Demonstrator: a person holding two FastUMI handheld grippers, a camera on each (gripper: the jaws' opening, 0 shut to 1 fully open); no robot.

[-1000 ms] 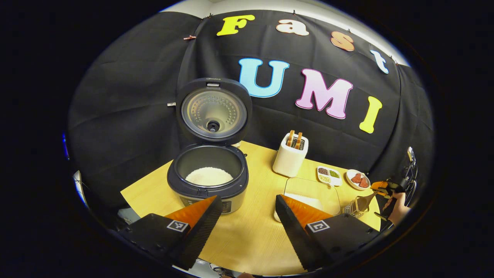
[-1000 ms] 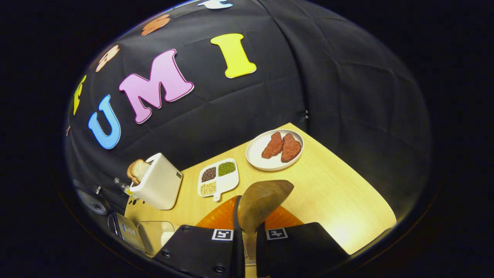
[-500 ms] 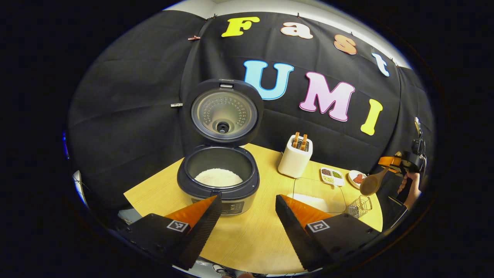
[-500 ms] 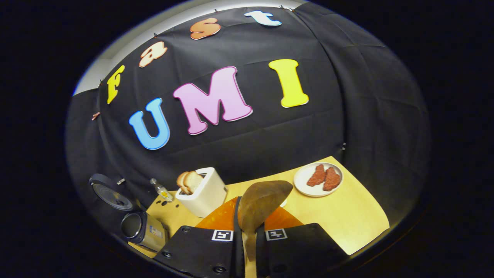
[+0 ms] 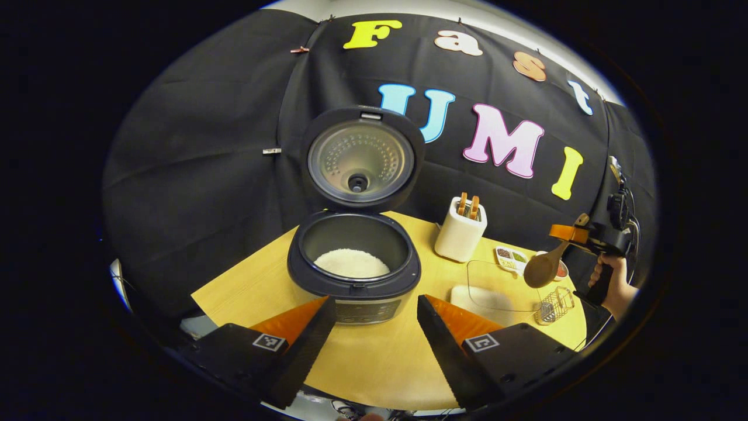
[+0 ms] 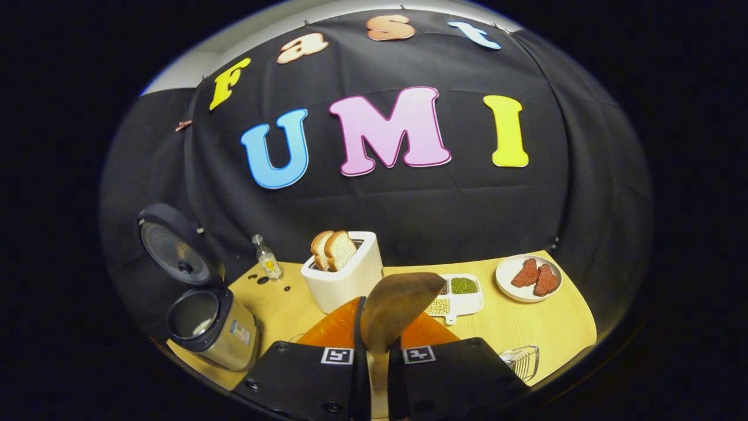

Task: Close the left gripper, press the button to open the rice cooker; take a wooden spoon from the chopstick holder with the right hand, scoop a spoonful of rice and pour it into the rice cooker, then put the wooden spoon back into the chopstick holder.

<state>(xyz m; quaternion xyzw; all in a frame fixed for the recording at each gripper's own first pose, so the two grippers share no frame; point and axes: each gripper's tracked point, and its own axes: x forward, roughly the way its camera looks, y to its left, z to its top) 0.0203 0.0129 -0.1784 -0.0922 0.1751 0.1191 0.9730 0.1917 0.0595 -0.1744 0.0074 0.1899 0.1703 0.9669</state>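
We see the wooden table [image 5: 374, 362] with the rice cooker [image 5: 353, 275] at its centre, lid up and white rice inside, so the button press looks done. Our left gripper [image 5: 374, 345] hangs at six o'clock before it, fingers wide apart, holding nothing. At three o'clock our right gripper [image 6: 377, 356] is clamped on the wooden spoon [image 6: 397, 304], lifted above the wire chopstick holder [image 5: 552, 304]. Scooping from the clear rice container [image 5: 497, 286], pouring and returning remain.

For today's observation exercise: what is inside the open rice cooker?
The rice cooker holds a low mound of white rice in its dark inner pot. The pot's bottom beneath the rice is covered, so its depth cannot be judged.
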